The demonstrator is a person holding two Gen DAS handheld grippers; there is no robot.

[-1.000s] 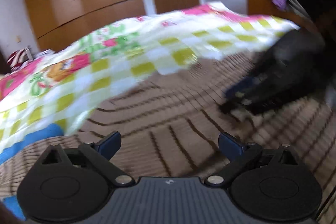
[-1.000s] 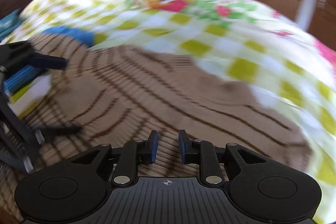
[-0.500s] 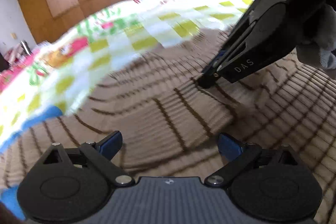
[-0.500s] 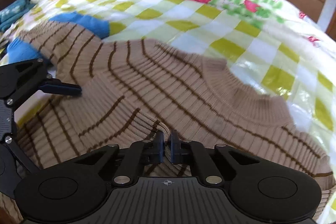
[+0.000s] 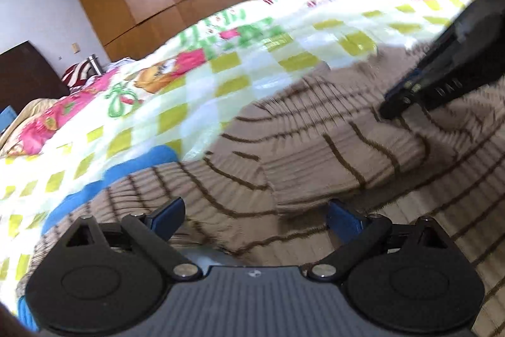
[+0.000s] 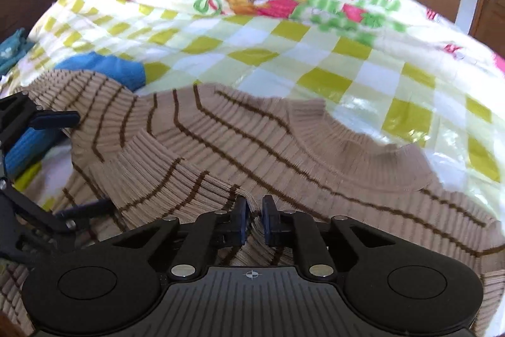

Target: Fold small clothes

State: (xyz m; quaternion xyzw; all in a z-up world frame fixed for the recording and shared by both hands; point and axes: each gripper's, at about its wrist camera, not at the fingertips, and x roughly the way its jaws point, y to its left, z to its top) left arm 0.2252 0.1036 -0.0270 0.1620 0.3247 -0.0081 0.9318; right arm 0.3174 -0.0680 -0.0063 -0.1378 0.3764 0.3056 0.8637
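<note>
Tan ribbed sweater (image 6: 284, 153) on a checked quilt (image 6: 284, 52); right gripper (image 6: 252, 221) fingers pinch its folded sleeve, left gripper (image 5: 252, 215) fingers spread wide over it.

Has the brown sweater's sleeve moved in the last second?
Yes. The right gripper has dragged the sleeve across the sweater, toward its collar.
</note>
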